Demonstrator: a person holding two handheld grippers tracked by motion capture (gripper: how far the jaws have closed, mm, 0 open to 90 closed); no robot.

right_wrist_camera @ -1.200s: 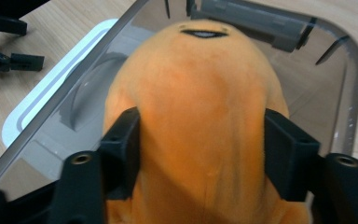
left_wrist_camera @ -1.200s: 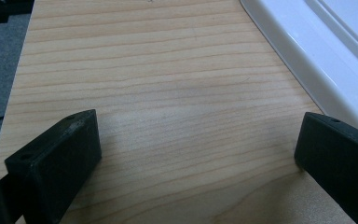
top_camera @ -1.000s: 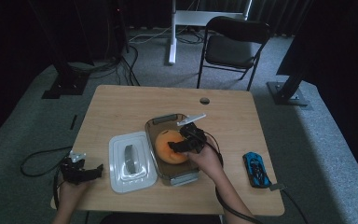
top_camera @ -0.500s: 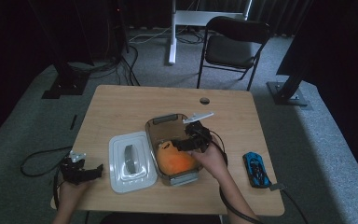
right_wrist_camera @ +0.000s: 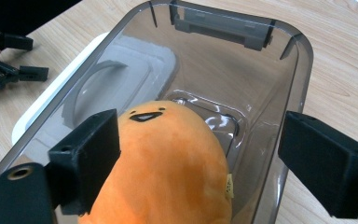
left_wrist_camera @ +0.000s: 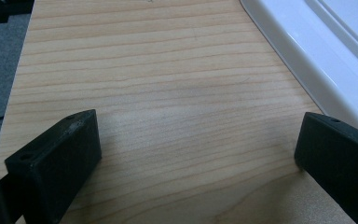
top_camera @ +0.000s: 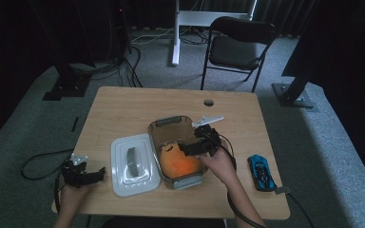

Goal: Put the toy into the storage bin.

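Note:
An orange plush toy (top_camera: 180, 164) with a small black face lies in the near end of a clear plastic container (top_camera: 168, 124) at the table's middle. My right gripper (top_camera: 190, 148) hovers over the toy, and its jaws have just been opening. In the right gripper view the plush toy (right_wrist_camera: 168, 158) sits between the jaws of my right gripper (right_wrist_camera: 209, 158); one jaw is beside it and the other stands well off. The container (right_wrist_camera: 223, 28) is bare beyond the toy. My left gripper (top_camera: 97, 173) rests open on the table's near left corner, with only bare wood between the jaws of the left gripper (left_wrist_camera: 196, 154).
The white lid (top_camera: 133, 164) with a grey handle lies flat just left of the container; the lid's edge (left_wrist_camera: 317, 51) runs past my left gripper. A blue toy car (top_camera: 261, 172) lies at the right. A folding chair (top_camera: 237, 42) stands behind the table.
The right gripper's jaws have spread apart off the plush toy, which now lies loose in the container. The right hand has shifted only slightly. The left hand has stayed put.

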